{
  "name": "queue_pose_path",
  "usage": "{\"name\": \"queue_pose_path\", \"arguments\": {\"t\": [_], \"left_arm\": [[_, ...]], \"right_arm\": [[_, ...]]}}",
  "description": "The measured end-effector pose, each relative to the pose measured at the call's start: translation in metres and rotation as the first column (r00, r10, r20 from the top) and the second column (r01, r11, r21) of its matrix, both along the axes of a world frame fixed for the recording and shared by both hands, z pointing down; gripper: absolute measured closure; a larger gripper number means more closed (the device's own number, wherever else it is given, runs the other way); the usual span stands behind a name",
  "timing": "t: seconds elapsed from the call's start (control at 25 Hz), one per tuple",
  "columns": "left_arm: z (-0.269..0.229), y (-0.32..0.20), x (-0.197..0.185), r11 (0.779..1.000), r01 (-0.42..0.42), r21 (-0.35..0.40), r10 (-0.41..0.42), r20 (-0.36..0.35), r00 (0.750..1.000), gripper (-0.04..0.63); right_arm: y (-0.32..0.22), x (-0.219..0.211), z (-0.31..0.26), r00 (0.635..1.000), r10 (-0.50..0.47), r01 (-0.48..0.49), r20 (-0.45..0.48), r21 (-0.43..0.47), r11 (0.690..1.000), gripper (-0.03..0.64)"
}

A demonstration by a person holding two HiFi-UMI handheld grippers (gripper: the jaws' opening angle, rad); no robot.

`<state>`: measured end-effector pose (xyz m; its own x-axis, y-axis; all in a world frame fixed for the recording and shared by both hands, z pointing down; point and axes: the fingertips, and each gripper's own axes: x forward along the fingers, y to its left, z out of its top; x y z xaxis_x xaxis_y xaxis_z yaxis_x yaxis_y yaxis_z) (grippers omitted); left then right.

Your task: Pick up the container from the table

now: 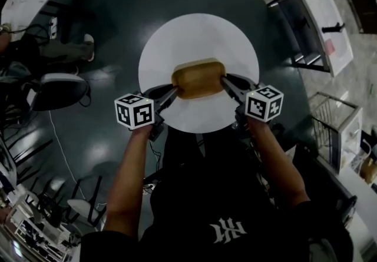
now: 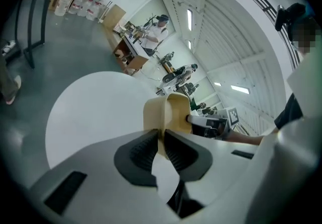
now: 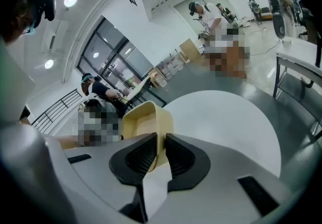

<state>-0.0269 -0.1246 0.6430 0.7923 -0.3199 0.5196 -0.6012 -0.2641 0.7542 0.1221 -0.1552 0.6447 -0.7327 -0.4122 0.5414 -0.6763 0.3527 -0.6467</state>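
Note:
A tan rectangular container [image 1: 198, 78] hangs above the round white table [image 1: 177, 43], held at both short ends. My left gripper [image 1: 172, 92] is shut on its left wall; in the left gripper view the black pads [image 2: 146, 148] pinch the thin tan wall of the container [image 2: 173, 112]. My right gripper [image 1: 226, 85] is shut on the right wall, and in the right gripper view its pads [image 3: 178, 155] clamp the rim of the container [image 3: 146, 120]. The container's open top faces up.
The round table stands on a dark floor. A white bench [image 1: 321, 19] is at the upper right, a wire basket [image 1: 336, 125] at the right, chairs and cables [image 1: 56, 87] at the left. People work at distant benches [image 2: 151, 31].

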Motion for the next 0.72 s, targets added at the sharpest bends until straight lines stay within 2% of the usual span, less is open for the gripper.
{"name": "queue_pose_path", "arguments": {"t": [0.32,0.72], "left_arm": [[-0.071,-0.027,-0.017,0.989,-0.02,0.147,0.019,0.003,1.0,0.552],[-0.151,-0.053,-0.035,0.943,-0.057,0.329,0.06,0.0,0.998,0.554]], "right_arm": [[-0.019,-0.015,-0.066,1.0,0.016,-0.018,0.014,0.14,0.99,0.541],[-0.034,-0.033,-0.155,0.998,0.065,-0.067,0.017,0.33,0.942,0.541]]}}
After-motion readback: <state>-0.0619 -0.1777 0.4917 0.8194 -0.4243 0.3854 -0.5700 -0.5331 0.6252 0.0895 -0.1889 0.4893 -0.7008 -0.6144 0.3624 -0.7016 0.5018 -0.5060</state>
